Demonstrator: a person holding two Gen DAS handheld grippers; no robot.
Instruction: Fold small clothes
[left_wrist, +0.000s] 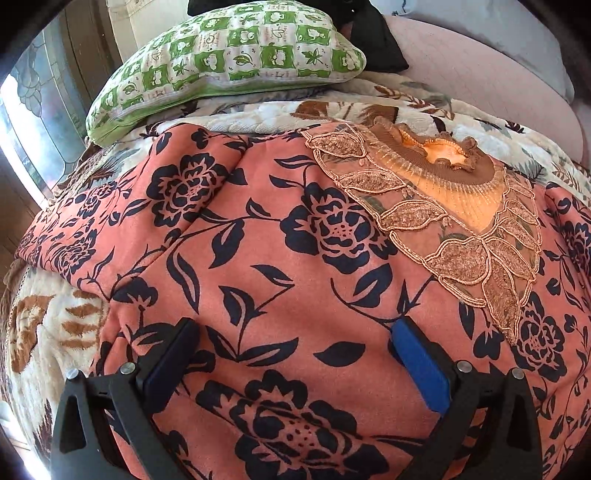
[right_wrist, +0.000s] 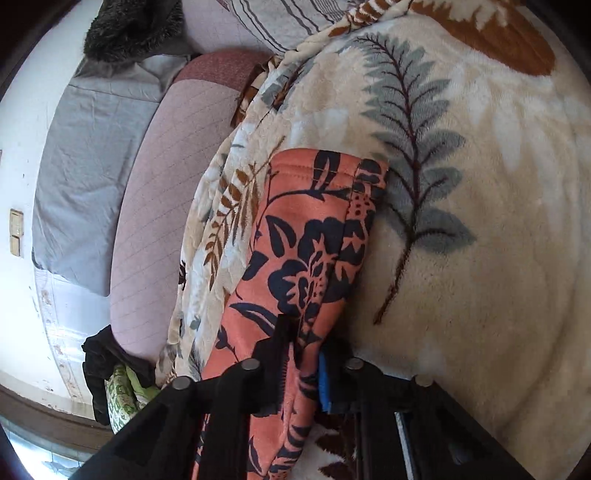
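Observation:
A coral-pink top (left_wrist: 295, 266) with a dark navy flower print lies spread on a cream leaf-patterned blanket (left_wrist: 51, 325). Its neckline has brown and gold embroidery (left_wrist: 454, 206) at the upper right of the left wrist view. My left gripper (left_wrist: 291, 339) is open, its fingers resting just above the garment's front. In the right wrist view my right gripper (right_wrist: 303, 358) is shut on a sleeve (right_wrist: 306, 251) of the same top, which hangs forward from the jaws over the blanket (right_wrist: 480, 221).
A green-and-white checked pillow (left_wrist: 229, 59) lies behind the top, with a black cloth (left_wrist: 376, 44) beside it. A pink quilted mattress (right_wrist: 166, 206), a grey pillow (right_wrist: 85, 177) and a white wall (right_wrist: 22, 122) are at the left of the right wrist view.

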